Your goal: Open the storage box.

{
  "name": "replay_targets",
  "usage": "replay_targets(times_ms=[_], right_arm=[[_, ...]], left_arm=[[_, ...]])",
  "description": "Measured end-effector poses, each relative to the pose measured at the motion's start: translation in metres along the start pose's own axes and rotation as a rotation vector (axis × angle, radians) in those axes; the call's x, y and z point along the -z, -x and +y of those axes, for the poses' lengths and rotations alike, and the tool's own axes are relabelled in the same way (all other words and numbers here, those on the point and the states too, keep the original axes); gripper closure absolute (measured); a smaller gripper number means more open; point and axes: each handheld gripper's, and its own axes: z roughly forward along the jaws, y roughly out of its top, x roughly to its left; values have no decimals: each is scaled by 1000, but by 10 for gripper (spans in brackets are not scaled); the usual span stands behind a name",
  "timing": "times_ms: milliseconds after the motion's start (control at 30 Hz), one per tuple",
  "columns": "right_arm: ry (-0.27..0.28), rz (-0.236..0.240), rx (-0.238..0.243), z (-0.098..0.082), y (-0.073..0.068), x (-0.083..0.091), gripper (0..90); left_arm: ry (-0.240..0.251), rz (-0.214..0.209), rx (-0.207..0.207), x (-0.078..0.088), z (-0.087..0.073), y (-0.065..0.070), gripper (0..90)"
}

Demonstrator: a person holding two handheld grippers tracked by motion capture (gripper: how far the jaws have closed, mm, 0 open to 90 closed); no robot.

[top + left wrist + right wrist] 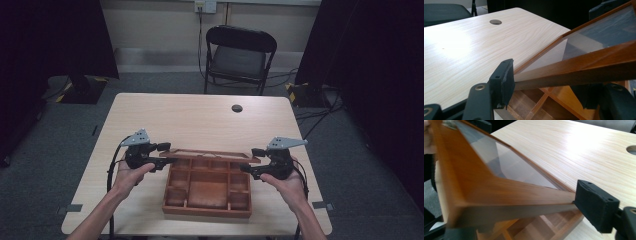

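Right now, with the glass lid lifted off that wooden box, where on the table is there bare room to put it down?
The widest free patch is the far half of the table, between the wooden box and the round cable hole. Narrower bare strips run along the box's left and right sides. The near middle is crowded: box, glass lid, left tool and right tool.

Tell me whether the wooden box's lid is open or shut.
Open: the glass lid is tilted up off the compartment box, held between the left gripper and right gripper.

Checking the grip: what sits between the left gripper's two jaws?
The wooden frame edge of the box's glass lid, raised over the compartment box, sits in the left gripper, seen in the left gripper view.
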Motion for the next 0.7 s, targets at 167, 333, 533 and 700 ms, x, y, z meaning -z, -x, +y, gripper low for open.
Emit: replay_targets(times_ms=[167,333,533,700], right_arm=[[10,-20,-31,-3,11,-2,258],[38,-6,-31,-1,14,-4,362],[41,-1,-39,-2,21,-8,431],[38,15,-42,-1,24,-12,437]], left_arm=[[-18,4,-4,-6,0,-1,377],[-10,2,-15,-9,5,-6,382],[-11,17,2,-17,3,-11,356],[-19,20,4,-23,1,-15,344]])
